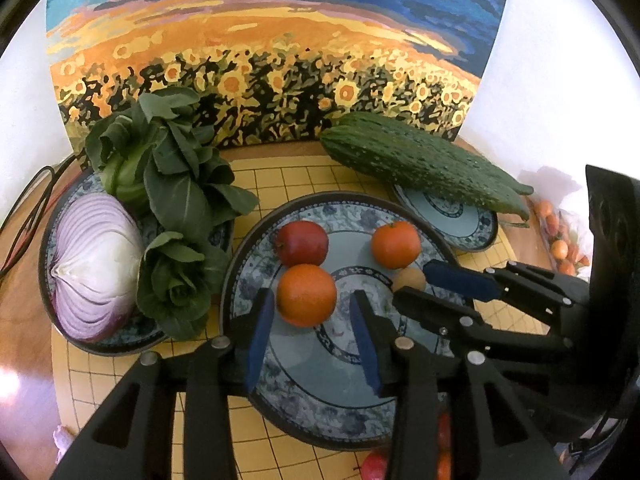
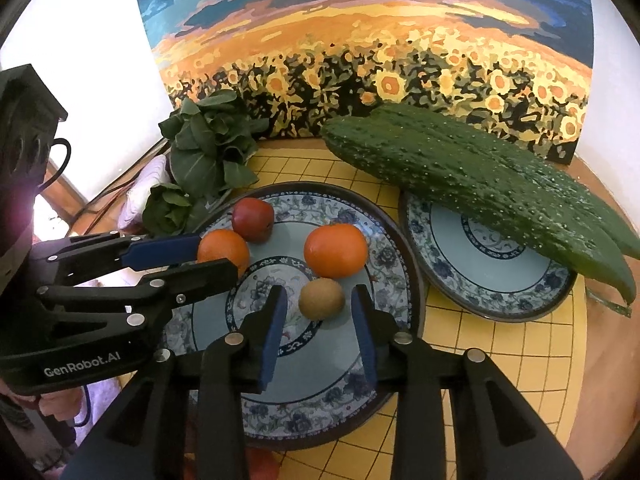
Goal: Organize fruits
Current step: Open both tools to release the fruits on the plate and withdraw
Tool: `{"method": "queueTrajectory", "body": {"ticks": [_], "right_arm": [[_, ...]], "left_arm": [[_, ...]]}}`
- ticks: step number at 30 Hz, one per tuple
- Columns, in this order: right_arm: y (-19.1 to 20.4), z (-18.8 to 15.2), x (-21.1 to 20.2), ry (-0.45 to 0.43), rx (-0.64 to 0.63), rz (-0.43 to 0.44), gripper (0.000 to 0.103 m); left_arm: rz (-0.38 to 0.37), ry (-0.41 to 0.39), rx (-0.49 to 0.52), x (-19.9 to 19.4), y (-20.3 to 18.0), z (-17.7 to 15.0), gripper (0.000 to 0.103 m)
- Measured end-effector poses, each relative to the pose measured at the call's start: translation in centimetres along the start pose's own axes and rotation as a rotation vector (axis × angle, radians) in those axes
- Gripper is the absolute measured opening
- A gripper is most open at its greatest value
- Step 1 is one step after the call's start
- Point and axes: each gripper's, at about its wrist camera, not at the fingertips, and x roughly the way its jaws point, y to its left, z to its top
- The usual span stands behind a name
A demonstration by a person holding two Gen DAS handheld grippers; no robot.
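A large blue-patterned plate (image 1: 248,280) (image 2: 400,280) holds a red apple (image 1: 301,243) (image 2: 253,219), two oranges and a small brown kiwi (image 1: 409,279) (image 2: 321,299). My left gripper (image 1: 311,294) (image 2: 216,256) is open around the nearer orange (image 1: 306,295) (image 2: 223,251), which rests on the plate with a small gap at the pads. My right gripper (image 2: 319,289) (image 1: 412,282) is open around the kiwi, with space on both sides. The other orange (image 1: 396,244) (image 2: 335,250) sits apart, farther back.
A plate at the left carries a halved red onion (image 1: 94,268) and bok choy (image 1: 172,176). Two cucumbers (image 2: 480,188) lie across a smaller plate (image 2: 500,292) at the right. A sunflower painting (image 1: 260,60) stands behind. Small orange fruits (image 1: 560,248) lie far right; cables (image 1: 28,208) run left.
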Motion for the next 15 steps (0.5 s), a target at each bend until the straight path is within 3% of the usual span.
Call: {"method": "queueTrajectory", "body": {"ticks": [15], "right_arm": [[-0.2, -1.0, -3.1, -0.02, 0.015, -0.008, 0.035]], "left_arm": [[-0.007, -0.004, -0.02, -2.0, -0.5, -1.4, 0.042]]}}
